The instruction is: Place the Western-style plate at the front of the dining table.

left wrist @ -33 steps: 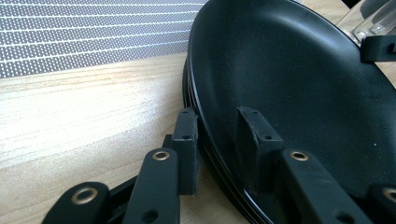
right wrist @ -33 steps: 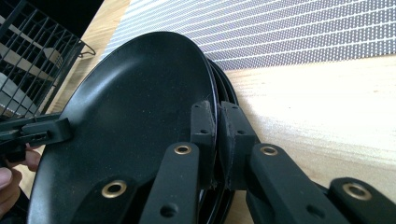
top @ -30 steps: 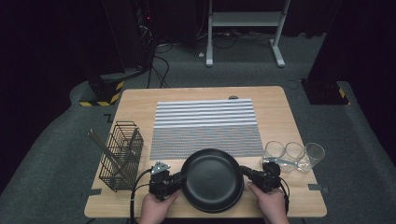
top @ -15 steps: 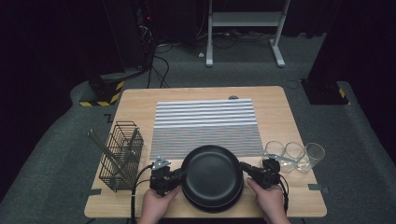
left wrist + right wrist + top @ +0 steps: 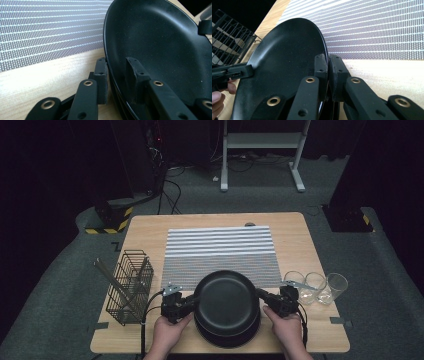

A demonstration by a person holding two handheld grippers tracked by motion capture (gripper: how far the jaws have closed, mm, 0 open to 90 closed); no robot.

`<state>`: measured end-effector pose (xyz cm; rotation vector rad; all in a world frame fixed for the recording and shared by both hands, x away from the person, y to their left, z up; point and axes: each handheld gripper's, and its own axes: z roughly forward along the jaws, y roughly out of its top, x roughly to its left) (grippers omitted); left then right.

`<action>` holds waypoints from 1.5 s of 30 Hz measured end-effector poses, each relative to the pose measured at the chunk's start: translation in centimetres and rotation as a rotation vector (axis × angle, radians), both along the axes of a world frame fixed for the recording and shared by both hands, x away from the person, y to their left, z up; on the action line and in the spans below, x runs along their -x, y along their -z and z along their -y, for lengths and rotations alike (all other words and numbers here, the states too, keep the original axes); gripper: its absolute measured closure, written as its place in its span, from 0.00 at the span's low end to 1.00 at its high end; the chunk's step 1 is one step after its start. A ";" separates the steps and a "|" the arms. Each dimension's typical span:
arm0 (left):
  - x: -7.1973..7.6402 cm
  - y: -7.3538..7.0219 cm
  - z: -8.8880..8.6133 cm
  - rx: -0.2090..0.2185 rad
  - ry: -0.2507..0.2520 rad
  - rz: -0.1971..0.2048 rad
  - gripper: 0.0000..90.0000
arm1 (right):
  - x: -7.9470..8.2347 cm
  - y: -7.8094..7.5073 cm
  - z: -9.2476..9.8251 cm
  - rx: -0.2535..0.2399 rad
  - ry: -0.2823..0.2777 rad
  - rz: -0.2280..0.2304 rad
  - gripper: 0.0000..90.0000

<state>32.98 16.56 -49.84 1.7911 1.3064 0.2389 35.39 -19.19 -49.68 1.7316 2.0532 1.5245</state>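
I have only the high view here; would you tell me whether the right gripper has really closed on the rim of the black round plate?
Observer: Yes. In the right gripper view the right gripper has its jaws pinched on the rim of the black round plate, one jaw inside and one outside.
Operator: Thank you. Is the left gripper equally tight?
Observer: In the left gripper view the left gripper straddles the rim with a wider gap. I cannot tell whether both pads press.
Operator: What stands in the black wire basket?
Observer: Through the black wire basket the right gripper view shows pale cutlery, and one piece looks like a fork.
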 end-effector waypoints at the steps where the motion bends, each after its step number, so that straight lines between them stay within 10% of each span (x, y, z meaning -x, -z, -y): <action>1: -0.1 0.0 0.0 0.007 -0.002 0.002 0.80 | 0.0 0.0 0.0 0.000 0.001 0.002 0.94; 27: -0.9 0.7 0.2 0.043 -0.014 0.076 0.79 | -0.8 0.5 -0.1 -0.001 0.012 0.033 0.93; 32: -0.7 0.8 0.3 0.045 -0.015 0.088 0.79 | -0.3 0.6 -0.5 0.017 -0.012 0.029 0.78; 45: -0.7 0.9 0.1 0.052 -0.019 0.082 0.76 | 0.2 1.1 -1.1 0.070 -0.006 0.034 0.87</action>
